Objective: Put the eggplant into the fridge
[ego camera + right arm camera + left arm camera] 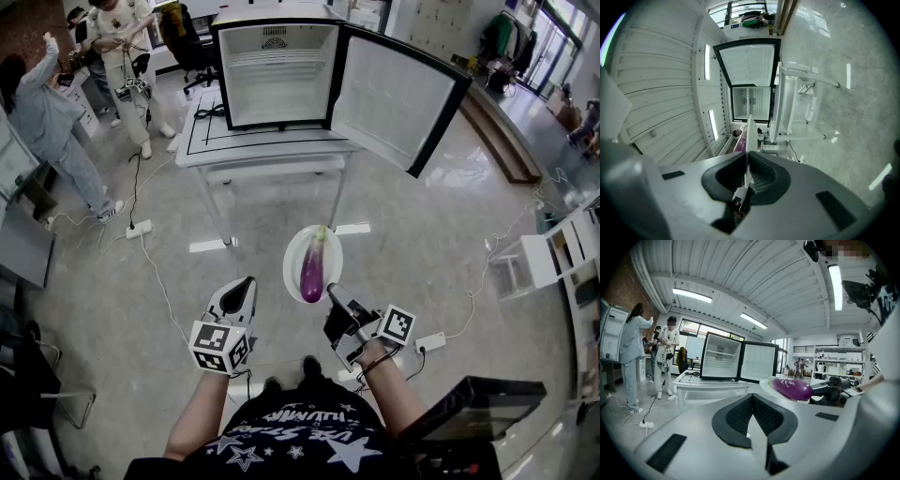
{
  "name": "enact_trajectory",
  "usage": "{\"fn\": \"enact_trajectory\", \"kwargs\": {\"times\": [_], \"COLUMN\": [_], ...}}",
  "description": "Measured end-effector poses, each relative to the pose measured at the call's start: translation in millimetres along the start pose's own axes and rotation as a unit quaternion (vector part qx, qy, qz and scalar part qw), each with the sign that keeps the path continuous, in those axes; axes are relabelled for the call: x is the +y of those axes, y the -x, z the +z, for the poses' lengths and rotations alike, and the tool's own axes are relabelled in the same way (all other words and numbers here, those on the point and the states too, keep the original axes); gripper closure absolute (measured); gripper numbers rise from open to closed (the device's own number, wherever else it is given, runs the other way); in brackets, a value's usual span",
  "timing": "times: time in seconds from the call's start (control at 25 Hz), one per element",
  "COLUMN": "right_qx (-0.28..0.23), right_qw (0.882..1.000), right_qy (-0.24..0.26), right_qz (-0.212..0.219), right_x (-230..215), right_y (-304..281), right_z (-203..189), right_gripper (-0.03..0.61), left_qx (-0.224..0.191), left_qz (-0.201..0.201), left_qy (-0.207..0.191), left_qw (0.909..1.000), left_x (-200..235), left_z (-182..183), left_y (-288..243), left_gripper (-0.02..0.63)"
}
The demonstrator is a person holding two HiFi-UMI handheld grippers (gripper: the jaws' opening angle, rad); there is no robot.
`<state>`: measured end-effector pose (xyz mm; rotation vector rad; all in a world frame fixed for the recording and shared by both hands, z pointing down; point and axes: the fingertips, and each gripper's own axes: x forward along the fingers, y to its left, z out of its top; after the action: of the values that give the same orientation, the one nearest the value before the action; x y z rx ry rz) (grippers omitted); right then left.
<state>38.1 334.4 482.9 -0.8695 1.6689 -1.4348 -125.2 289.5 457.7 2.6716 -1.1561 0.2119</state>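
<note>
The rim of a white plate (294, 259) is pinched between the jaws of the right gripper (333, 292), and the eggplant (312, 267) is carried lying on that plate, over the floor off the near edge of the worktop (272, 147). The jaws of the left gripper (246, 283) are pressed together with nothing between them. The fridge (277, 75) is seen standing on the worktop with its door (394, 94) swung open.

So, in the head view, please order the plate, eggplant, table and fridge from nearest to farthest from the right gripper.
1. White plate: its rim is clamped in the right gripper.
2. Eggplant: lies on that plate, just ahead.
3. White table: farther ahead across the floor.
4. Fridge: stands on the table, door open.
</note>
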Motion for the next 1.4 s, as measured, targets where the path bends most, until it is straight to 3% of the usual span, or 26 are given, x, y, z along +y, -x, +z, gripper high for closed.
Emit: {"fn": "enact_trajectory", "kwargs": {"times": [0.56, 1.4], "right_qx": [0.018, 0.037], "right_qw": [1.000, 0.999], "right_qy": [-0.009, 0.001], "right_qz": [-0.015, 0.001], "right_x": [-10, -13], "right_y": [-5, -8], "right_z": [3, 19], "right_gripper": [0.557, 0.557], "left_qx": [0.025, 0.015], "left_qz": [-0.003, 0.019], "left_qy": [0.006, 0.014], "left_qw": [0.9997, 0.9996], "left_x": [-3, -2], "left_z": [-15, -20], "left_y": [-8, -16], "left_gripper": [0.606, 0.606]}}
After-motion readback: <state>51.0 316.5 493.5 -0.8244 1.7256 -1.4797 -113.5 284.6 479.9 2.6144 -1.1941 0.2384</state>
